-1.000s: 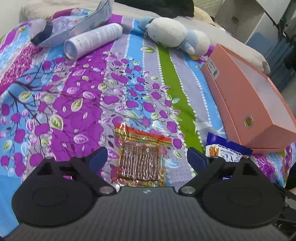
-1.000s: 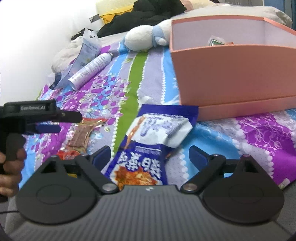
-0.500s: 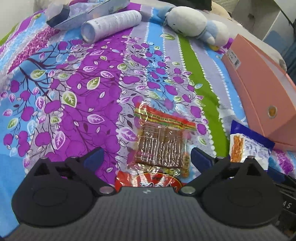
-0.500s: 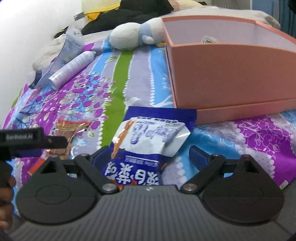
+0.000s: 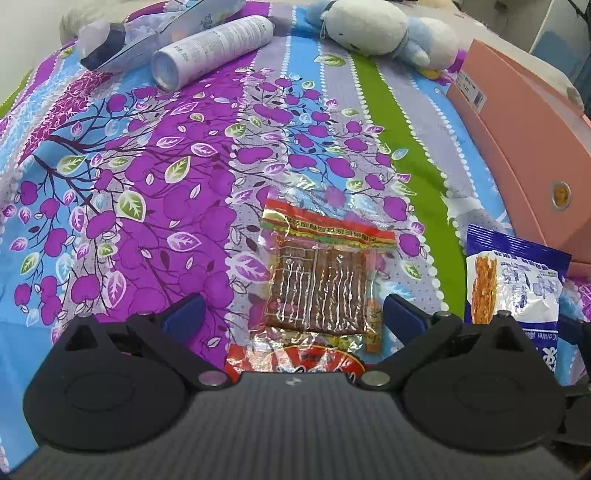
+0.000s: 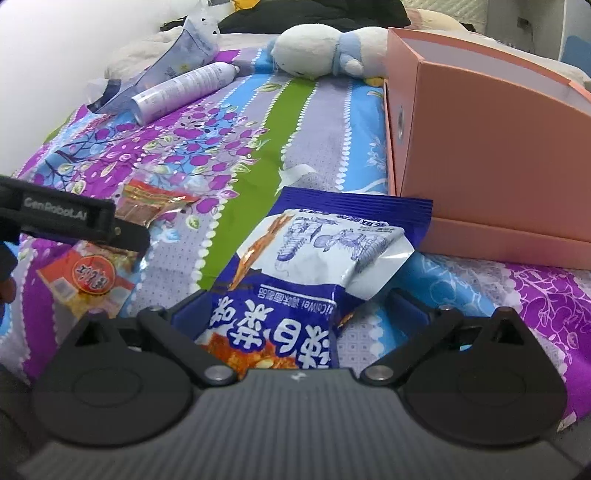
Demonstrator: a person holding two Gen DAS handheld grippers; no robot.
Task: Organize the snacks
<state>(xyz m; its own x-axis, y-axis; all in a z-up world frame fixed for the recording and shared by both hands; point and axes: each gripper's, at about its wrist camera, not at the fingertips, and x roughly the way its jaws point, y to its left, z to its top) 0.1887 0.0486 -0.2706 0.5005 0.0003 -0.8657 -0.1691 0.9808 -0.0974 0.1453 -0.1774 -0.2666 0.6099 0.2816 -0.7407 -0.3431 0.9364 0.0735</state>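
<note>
A clear packet of brown strips with a red and gold top (image 5: 317, 280) lies flat on the bedspread. My left gripper (image 5: 293, 314) hovers over its near end, jaws wide open, pads clear of it. A blue and white snack bag (image 6: 314, 258) lies by the pink box (image 6: 480, 147). My right gripper (image 6: 295, 306) straddles the bag's near end; its jaws are opening and the pads do not press on the bag. The bag (image 5: 513, 280) also shows at the right of the left wrist view, below the pink box (image 5: 524, 147). The left gripper's finger (image 6: 125, 236) crosses the red packet (image 6: 147, 203).
A white spray can (image 5: 210, 48) and a clear pouch (image 5: 147, 33) lie at the far left of the bed. A white and blue plush toy (image 5: 369, 26) lies at the far end beside the box. The flowered bedspread (image 5: 147, 184) stretches bare between them and the packets.
Both grippers have sunk closer to their packets, which now reach in between the fingers. The right view has rolled, and the pink box now shows its corner.
</note>
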